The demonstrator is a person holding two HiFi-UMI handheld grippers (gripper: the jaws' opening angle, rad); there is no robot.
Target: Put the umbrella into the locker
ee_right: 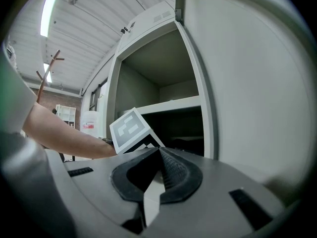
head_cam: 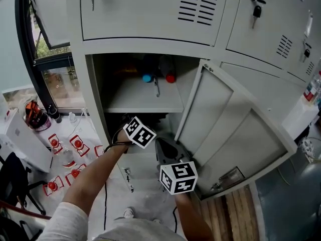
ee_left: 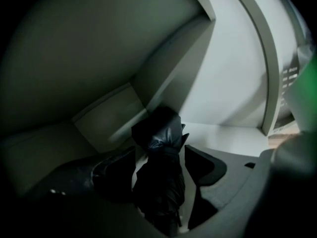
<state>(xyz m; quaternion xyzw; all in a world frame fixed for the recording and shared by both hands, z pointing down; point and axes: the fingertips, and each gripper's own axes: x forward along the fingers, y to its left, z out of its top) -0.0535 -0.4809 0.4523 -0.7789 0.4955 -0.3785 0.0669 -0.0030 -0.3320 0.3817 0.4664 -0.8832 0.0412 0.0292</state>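
**A:** What does the open locker (head_cam: 96, 99) hold?

**B:** A shelf (head_cam: 145, 103) splits it in two. At the back of the upper compartment stand a blue-topped thing (head_cam: 146, 78) and a red-topped thing (head_cam: 170, 78), close together. I cannot tell what they are.

**A:** And the umbrella?

**B:** The folded black umbrella (ee_left: 159, 182) is in the dark lower compartment, under the shelf. The left gripper (ee_left: 160, 150) reaches in there, and its jaws press on the umbrella's sides. The umbrella's far end points at the back corner.

**A:** The other gripper?

**B:** The right gripper (ee_right: 159, 155) hangs outside the locker, just in front of the swung-out door (head_cam: 225, 129). Its jaws are together with nothing between them. Its view looks past the left gripper's marker cube (ee_right: 130, 129) into the opening.

**A:** Anything around?

**B:** A key (head_cam: 256, 10) hangs in the closed door up right. Small red-topped packs (head_cam: 75, 144) lie on the floor to the left, by the window (head_cam: 47, 44). Nothing blocks the opening except the person's own forearm (head_cam: 95, 172).
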